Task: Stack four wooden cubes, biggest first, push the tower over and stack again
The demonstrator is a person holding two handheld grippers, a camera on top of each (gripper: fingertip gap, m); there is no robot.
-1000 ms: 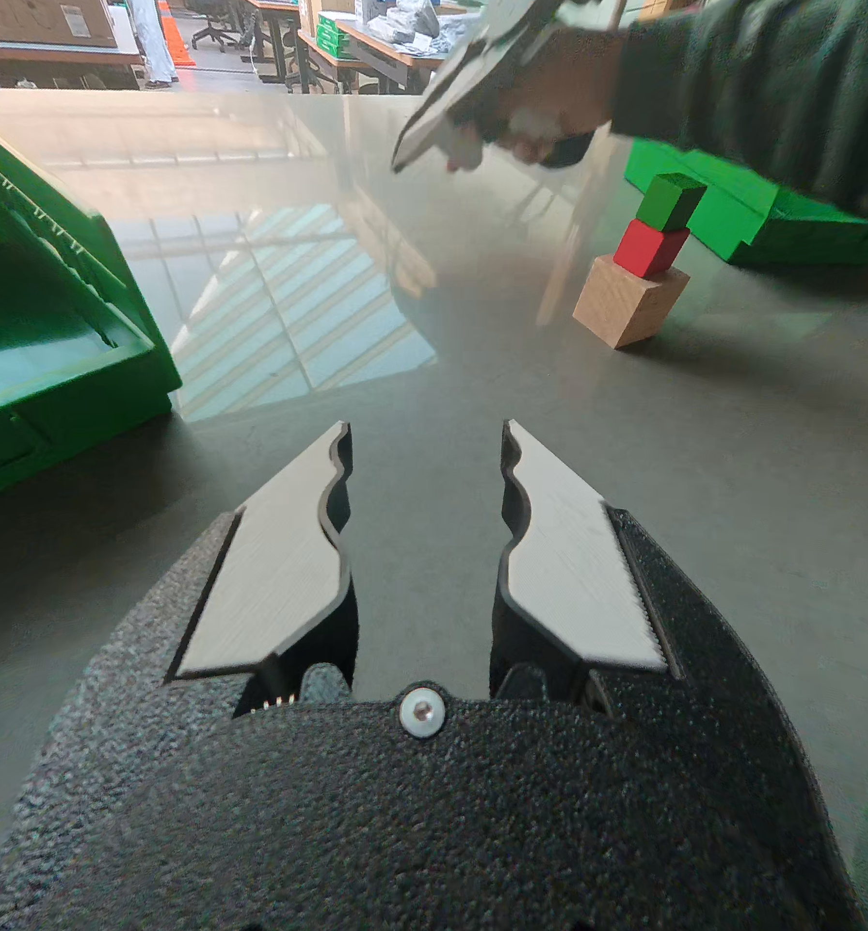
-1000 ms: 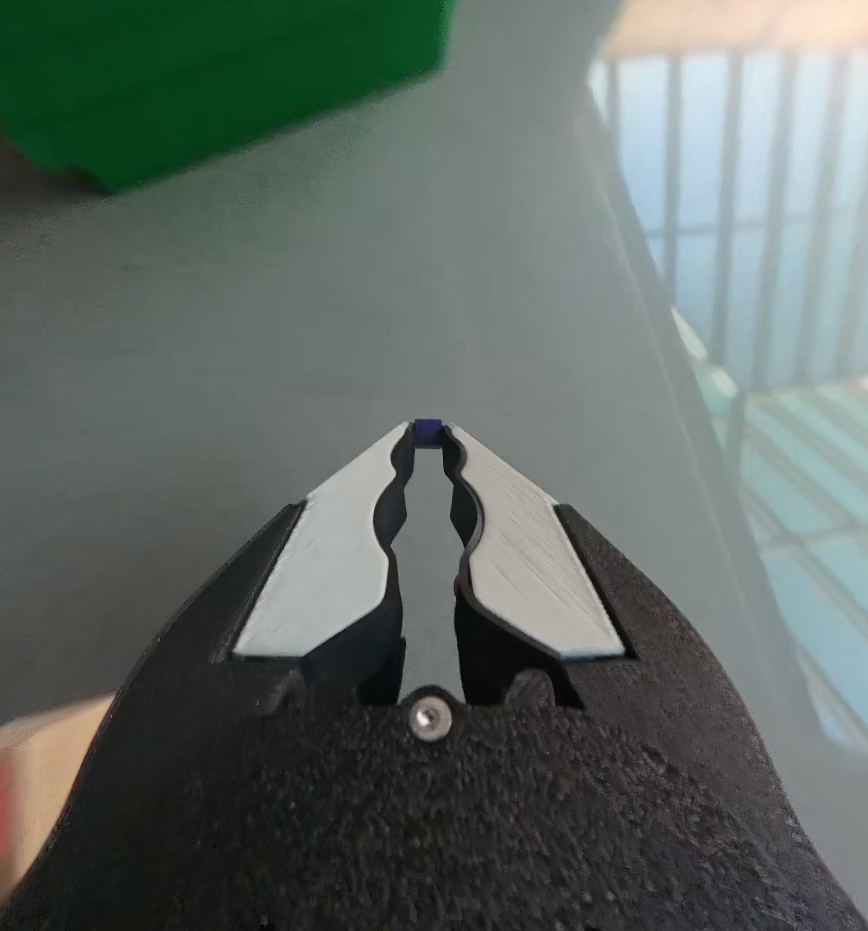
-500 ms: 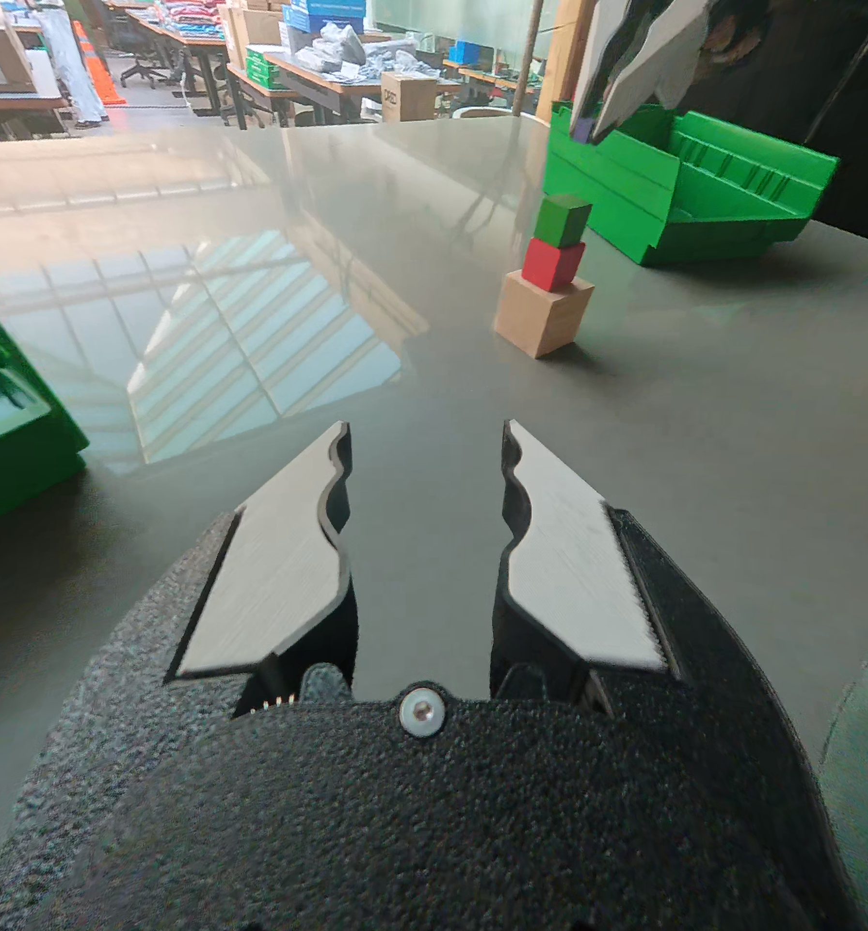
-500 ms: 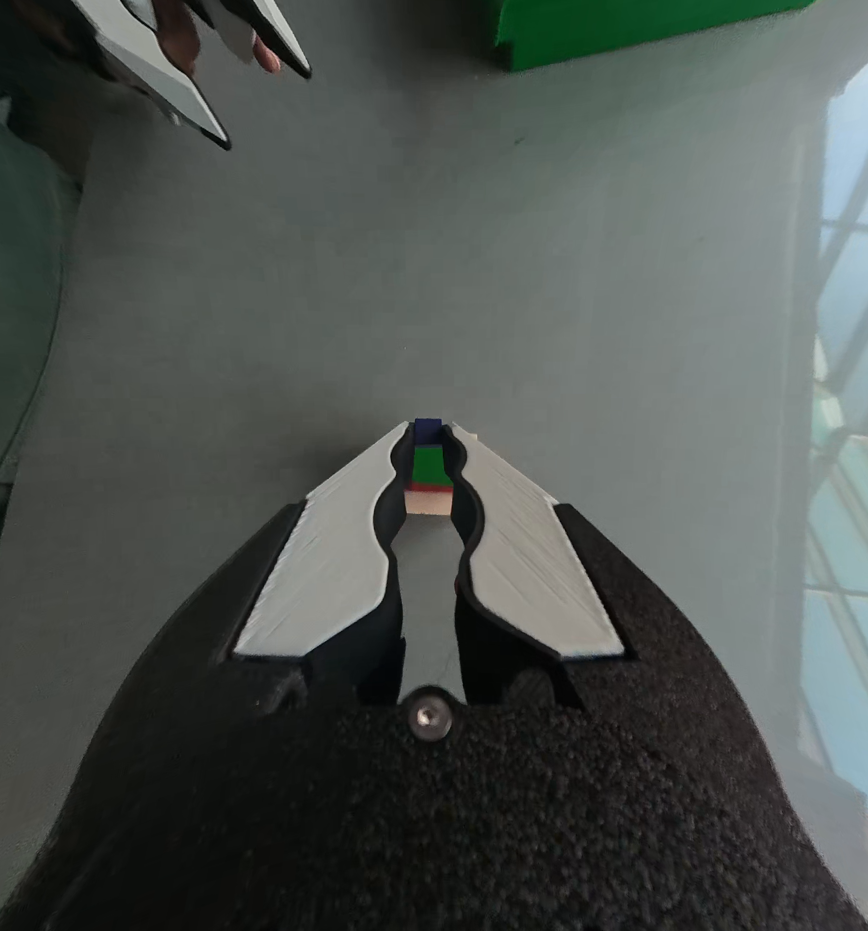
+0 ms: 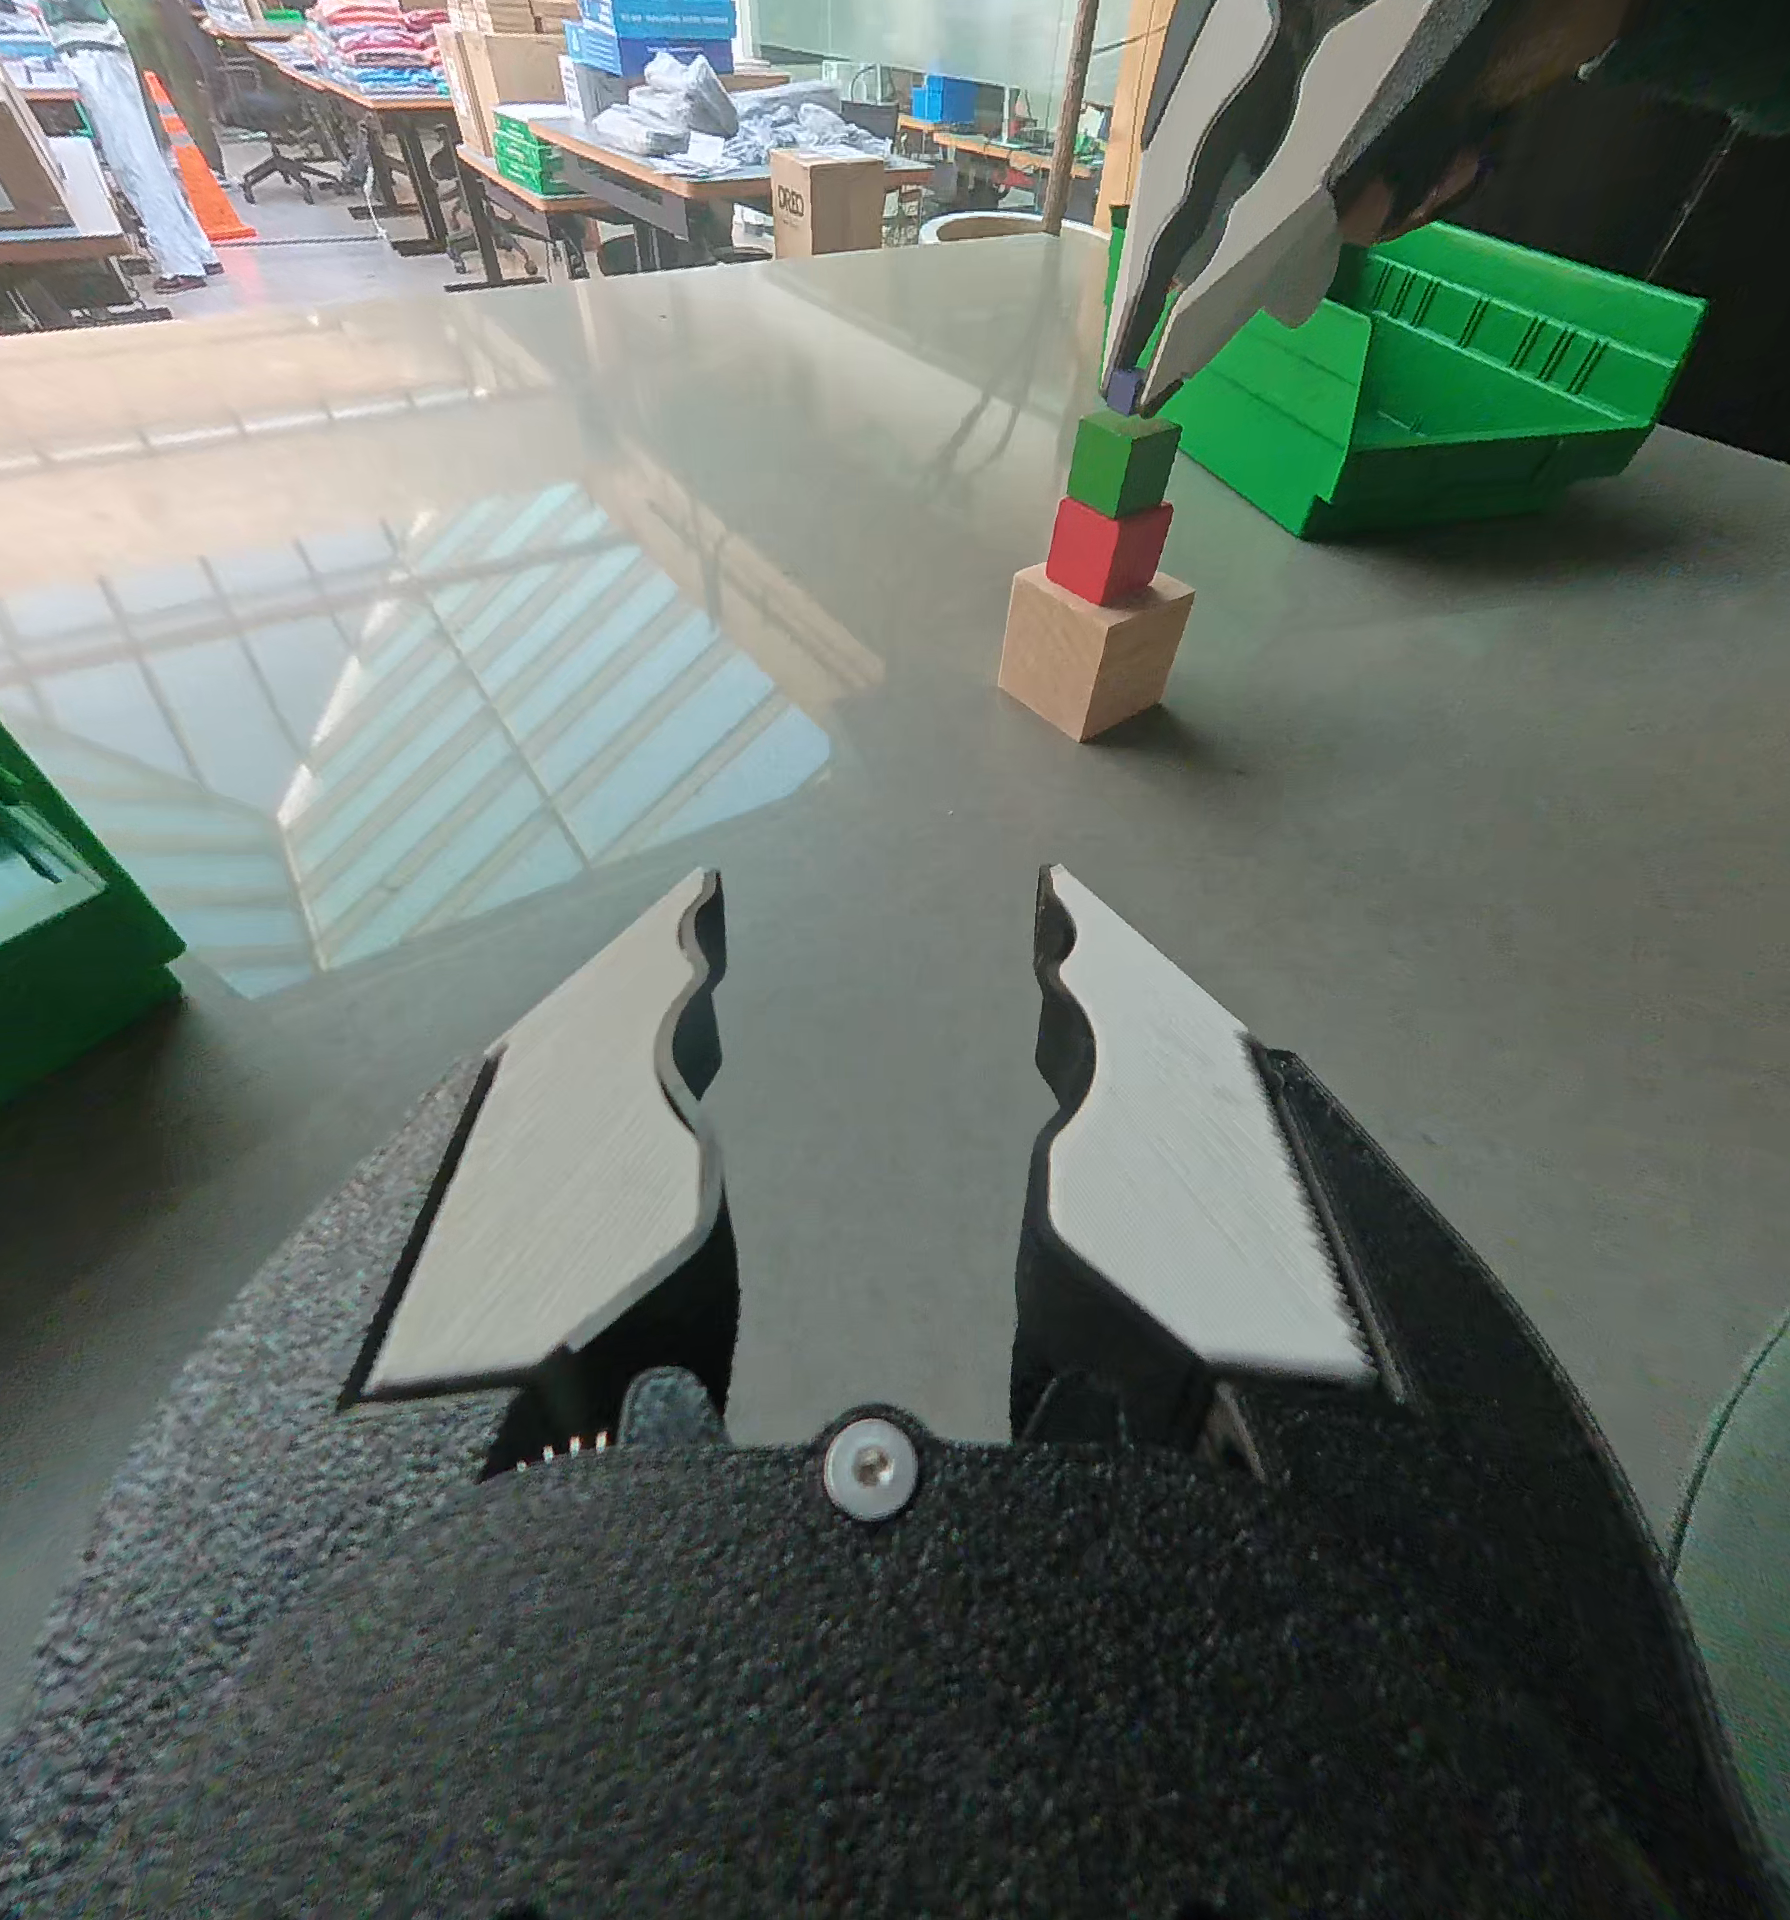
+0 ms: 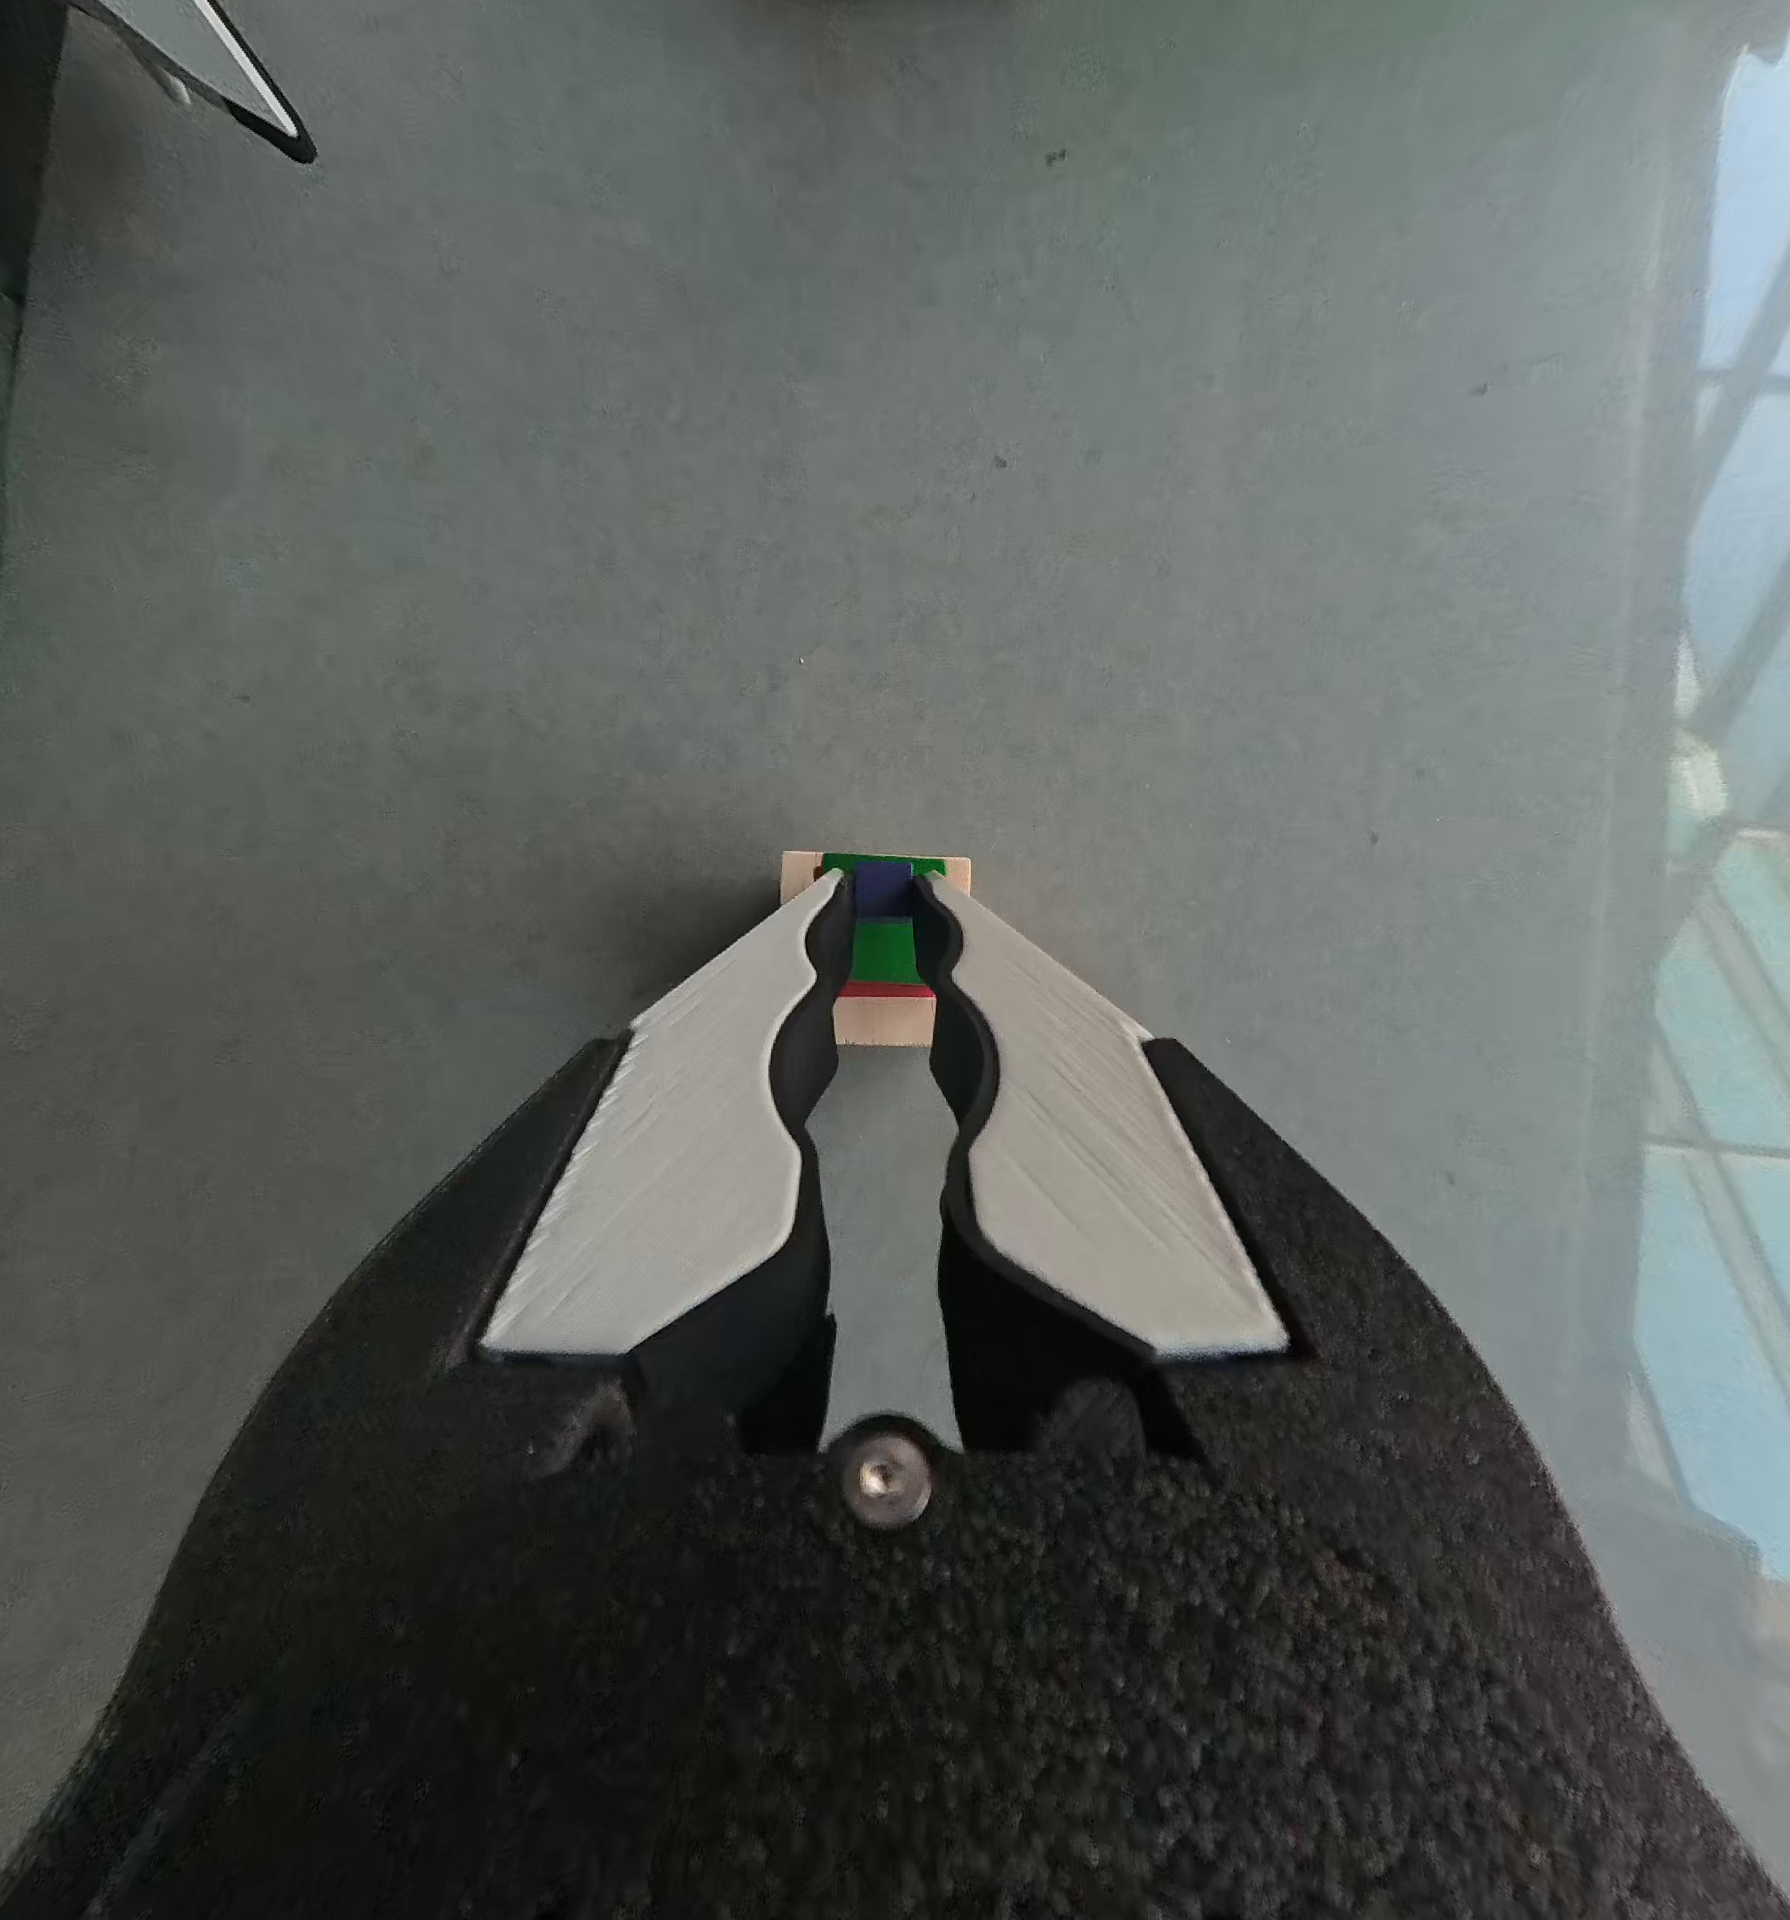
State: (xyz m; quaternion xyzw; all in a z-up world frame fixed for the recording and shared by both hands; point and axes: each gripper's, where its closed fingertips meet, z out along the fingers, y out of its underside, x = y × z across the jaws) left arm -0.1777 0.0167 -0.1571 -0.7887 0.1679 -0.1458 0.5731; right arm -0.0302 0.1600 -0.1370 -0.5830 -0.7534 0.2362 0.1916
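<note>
A stack stands on the grey table: a plain wooden cube (image 5: 1090, 661) at the bottom, a red cube (image 5: 1107, 548) on it, a green cube (image 5: 1123, 464) on top. My right gripper (image 6: 880, 883) points straight down over the stack and is shut on a small blue cube (image 6: 879, 889). In the left wrist view the right gripper (image 5: 1140, 393) holds the blue cube (image 5: 1122, 388) at the top of the green cube; I cannot tell if they touch. My left gripper (image 5: 878, 902) is open and empty, low over the table, well short of the stack.
A green plastic bin (image 5: 1442, 384) lies behind the stack at the right. Another green bin (image 5: 29, 956) sits at the left edge. Window light reflects on the table (image 5: 558, 582). Desks, boxes and an orange cone stand far behind. The gap from one gripper's tips to the other's is roughly 20 cm.
My right gripper swung over the stack and came down with the blue cube until it is at the green cube's top. The left wrist view turned right, bringing the stack closer.
</note>
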